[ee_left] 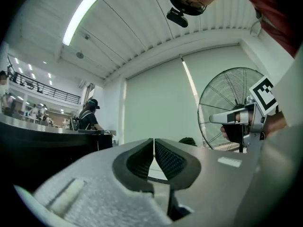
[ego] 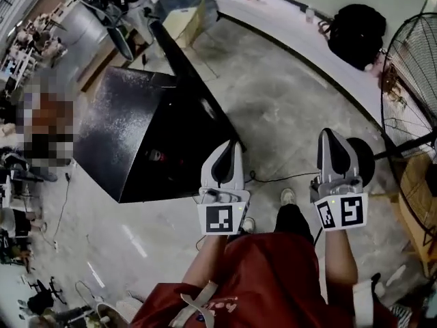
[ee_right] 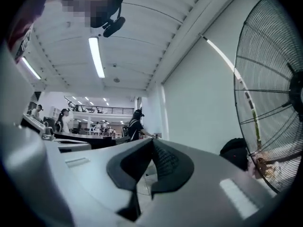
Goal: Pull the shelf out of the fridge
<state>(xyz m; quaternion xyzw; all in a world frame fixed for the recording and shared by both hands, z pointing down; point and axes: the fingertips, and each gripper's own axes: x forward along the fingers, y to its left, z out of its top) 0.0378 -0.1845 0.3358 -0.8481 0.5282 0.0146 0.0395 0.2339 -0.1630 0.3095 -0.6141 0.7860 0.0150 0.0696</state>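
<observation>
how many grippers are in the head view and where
2. The left gripper is at lower centre, by the near corner of the black fridge. The right gripper is to its right, by the fan's base. Both are shut and empty. None seems hidden.

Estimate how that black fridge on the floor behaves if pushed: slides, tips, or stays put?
The fridge is a low, wide box, so tipping seems unlikely. It stands on a smooth-looking concrete floor, so it may slide under a firm tug. Its hard black casing suggests it is rigid and probably heavy for its size.
</observation>
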